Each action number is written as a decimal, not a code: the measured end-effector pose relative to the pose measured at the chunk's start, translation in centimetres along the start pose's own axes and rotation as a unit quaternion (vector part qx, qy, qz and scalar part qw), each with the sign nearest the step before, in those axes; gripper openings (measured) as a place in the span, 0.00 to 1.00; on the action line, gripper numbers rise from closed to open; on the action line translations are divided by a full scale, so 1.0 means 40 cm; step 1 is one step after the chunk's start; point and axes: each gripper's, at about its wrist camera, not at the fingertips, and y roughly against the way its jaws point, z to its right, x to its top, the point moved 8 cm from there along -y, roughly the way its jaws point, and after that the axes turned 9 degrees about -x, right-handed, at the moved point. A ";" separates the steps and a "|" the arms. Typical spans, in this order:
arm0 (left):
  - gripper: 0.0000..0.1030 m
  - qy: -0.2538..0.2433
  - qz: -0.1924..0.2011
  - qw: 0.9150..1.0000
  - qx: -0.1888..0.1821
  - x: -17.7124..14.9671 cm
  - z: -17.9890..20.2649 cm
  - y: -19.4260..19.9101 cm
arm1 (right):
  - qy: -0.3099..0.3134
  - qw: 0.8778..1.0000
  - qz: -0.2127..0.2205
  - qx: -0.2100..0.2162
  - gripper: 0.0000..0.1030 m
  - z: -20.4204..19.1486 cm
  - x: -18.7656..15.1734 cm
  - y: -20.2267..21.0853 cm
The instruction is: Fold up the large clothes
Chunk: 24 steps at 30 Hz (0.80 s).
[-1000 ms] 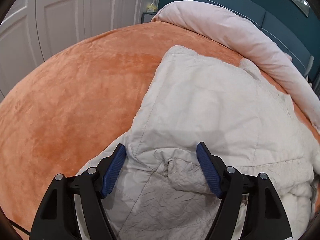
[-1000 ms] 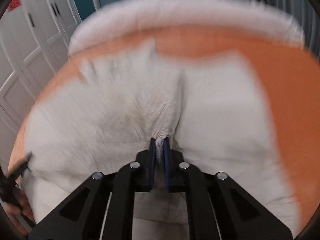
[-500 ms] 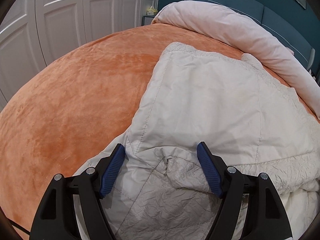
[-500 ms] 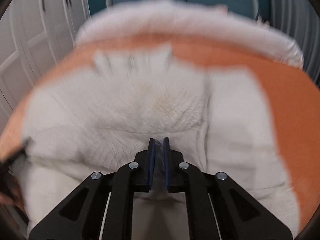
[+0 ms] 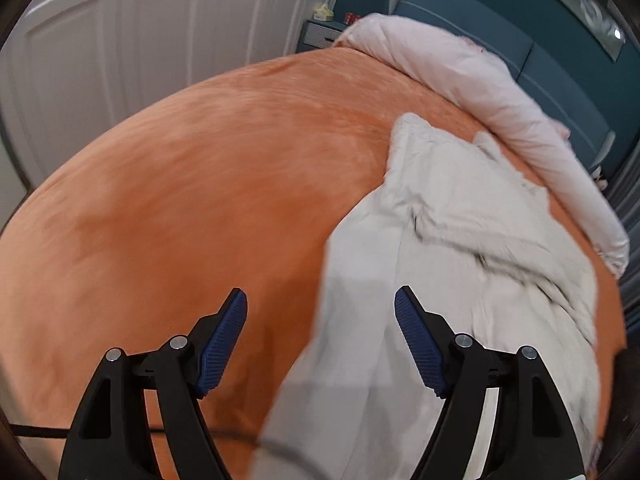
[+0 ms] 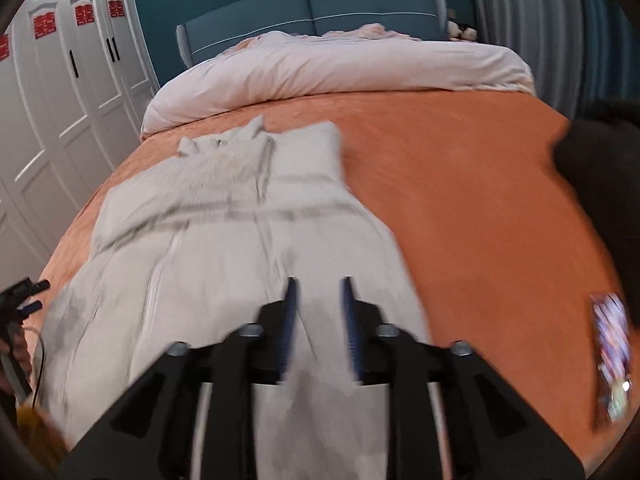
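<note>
Right wrist view: both the right gripper (image 6: 318,320) and left gripper (image 5: 320,340) hang released above a pale coat (image 6: 240,232) lying lengthwise on the orange bedspread (image 6: 460,200); next grasps should probably take matching hem corners.

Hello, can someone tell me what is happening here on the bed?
A person with two handheld tongs is folding a white coat on the orange bed. At this moment neither grips it: the left tongs are wide open beside its edge, and the right tongs hang open above its lower part. The coat lies lengthwise, partly folded.
</note>
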 end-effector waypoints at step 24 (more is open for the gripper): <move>0.85 0.086 -0.044 0.995 -0.012 -0.322 -0.029 0.181 | -0.110 0.990 -0.089 -0.010 0.75 0.159 -0.326 0.126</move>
